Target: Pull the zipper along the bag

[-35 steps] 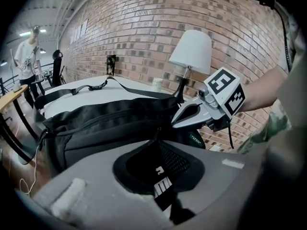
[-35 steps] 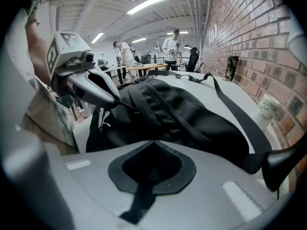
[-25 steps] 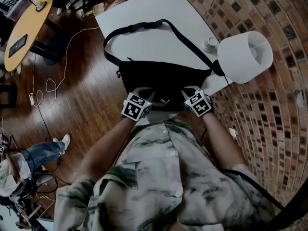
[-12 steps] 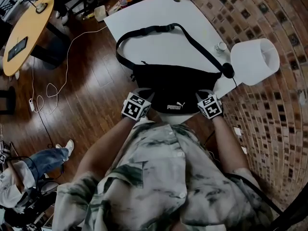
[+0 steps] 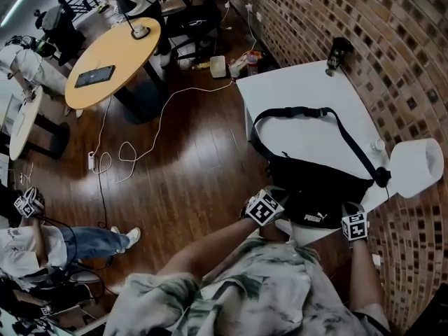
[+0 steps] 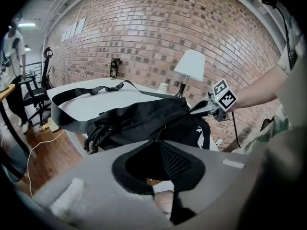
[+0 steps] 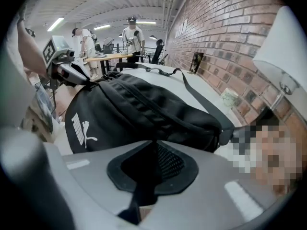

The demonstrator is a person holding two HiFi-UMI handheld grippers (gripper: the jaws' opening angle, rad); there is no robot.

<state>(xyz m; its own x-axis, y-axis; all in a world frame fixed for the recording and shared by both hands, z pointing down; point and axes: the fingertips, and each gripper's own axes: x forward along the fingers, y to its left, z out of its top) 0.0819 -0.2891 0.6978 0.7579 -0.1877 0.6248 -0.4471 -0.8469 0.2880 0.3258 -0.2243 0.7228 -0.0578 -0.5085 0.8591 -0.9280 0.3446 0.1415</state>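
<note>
A black waist bag (image 5: 315, 187) lies at the near edge of a white table (image 5: 301, 89), its strap (image 5: 294, 110) looped across the tabletop. My left gripper (image 5: 278, 214) is at the bag's near left end. Its jaws are opening, their tips (image 6: 157, 139) still pinched on the bag's top fold (image 6: 144, 121). My right gripper (image 5: 348, 210) is at the near right end, shut on the bag's corner (image 7: 153, 142). From the other side, each gripper shows at its end of the bag: the right gripper (image 6: 195, 110) and the left gripper (image 7: 86, 82). Zipper ridges (image 7: 144, 104) run along the top.
A white lamp (image 5: 416, 166) and a small cup (image 5: 378, 145) stand at the table's right by the brick wall (image 5: 336, 12). A dark figure (image 5: 338, 51) stands on the far corner. On the wooden floor are a cable (image 5: 133, 152), a round table (image 5: 115, 61) and a seated person (image 5: 63, 247).
The head view has swung left and drawn back, so the table and bag now sit at the right. Both grippers stay at the bag's near ends.
</note>
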